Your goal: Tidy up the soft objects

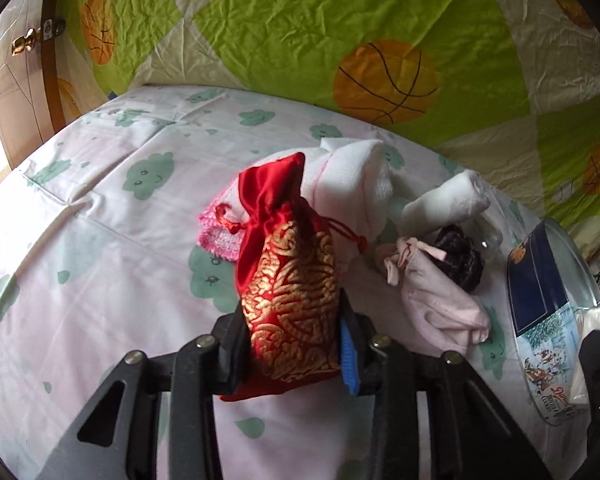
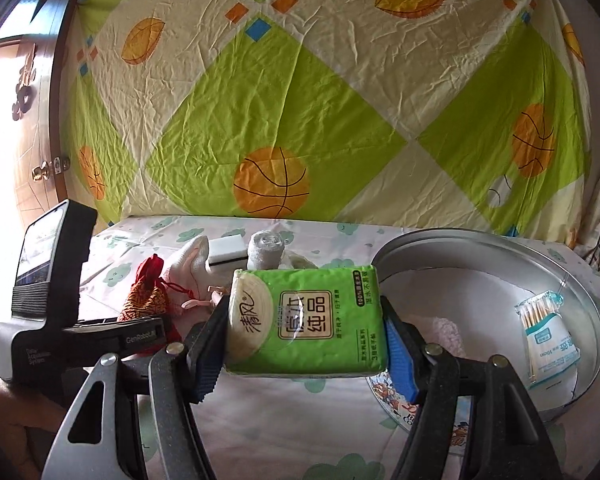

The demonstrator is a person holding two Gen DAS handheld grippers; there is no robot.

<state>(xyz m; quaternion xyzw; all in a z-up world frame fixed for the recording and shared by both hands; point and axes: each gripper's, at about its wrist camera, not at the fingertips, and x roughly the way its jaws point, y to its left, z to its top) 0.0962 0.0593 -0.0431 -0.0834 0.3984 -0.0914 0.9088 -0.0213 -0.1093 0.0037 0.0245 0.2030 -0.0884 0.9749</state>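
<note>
- Gripping a red and gold drawstring pouch, the left hand-held gripper holds it above the bed, near its middle.
- White rolled cloths and a pale pink pouch lie just beyond.
- Clamped on a green tissue pack, the right hand-held gripper hangs beside a round metal tin towards the bed's right edge; a cotton swab packet lies inside the tin.

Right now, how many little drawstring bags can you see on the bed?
2. The red and gold bag is gripped between the left gripper jaws. The pale pink bag lies on the bedsheet beside it. More could hide under the white cloths.
</note>
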